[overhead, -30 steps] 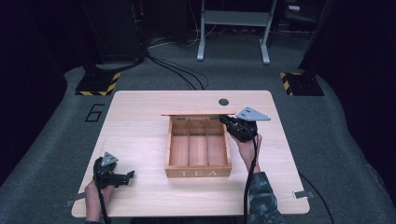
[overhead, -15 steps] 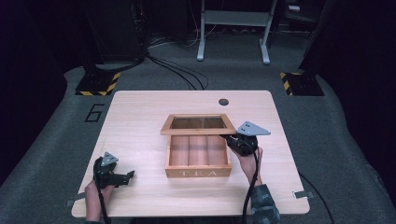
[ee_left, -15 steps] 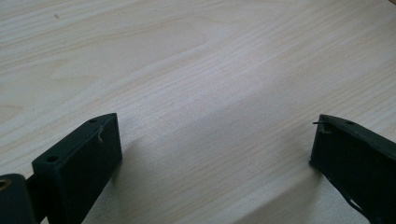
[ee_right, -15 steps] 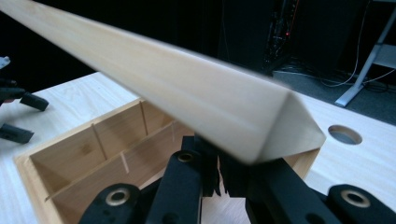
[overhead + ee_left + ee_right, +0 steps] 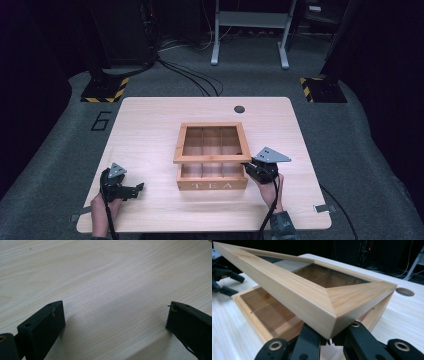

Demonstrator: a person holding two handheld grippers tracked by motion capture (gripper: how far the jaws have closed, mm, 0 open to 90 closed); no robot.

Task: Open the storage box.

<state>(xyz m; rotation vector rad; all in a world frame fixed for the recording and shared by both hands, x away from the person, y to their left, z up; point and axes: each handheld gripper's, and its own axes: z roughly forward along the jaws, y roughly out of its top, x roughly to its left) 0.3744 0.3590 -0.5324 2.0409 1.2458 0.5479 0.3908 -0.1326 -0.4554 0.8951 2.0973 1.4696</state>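
One wooden tea box (image 5: pixel 212 176) sits mid-table (image 5: pixel 150 125), "TEA" lettered on its front wall. Its glass-paned lid (image 5: pixel 211 143) hangs half raised over the box, the right gripper (image 5: pixel 248 167) clamped on its front right corner. Well left of the box, the left gripper (image 5: pixel 134 189) rests with jaws wide, nothing between them.

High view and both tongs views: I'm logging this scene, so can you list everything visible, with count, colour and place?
Tea box: one, light wood, lettered TEA, table centre.
Lid: one, wood frame with clear pane, part lowered over the box.
Table: one, pale wood.
Table hole: one, dark, far edge.
Floor cables: several, black, beyond the table.
Left tongs: black, open, near left corner.
Right tongs: black, shut on the lid's corner.
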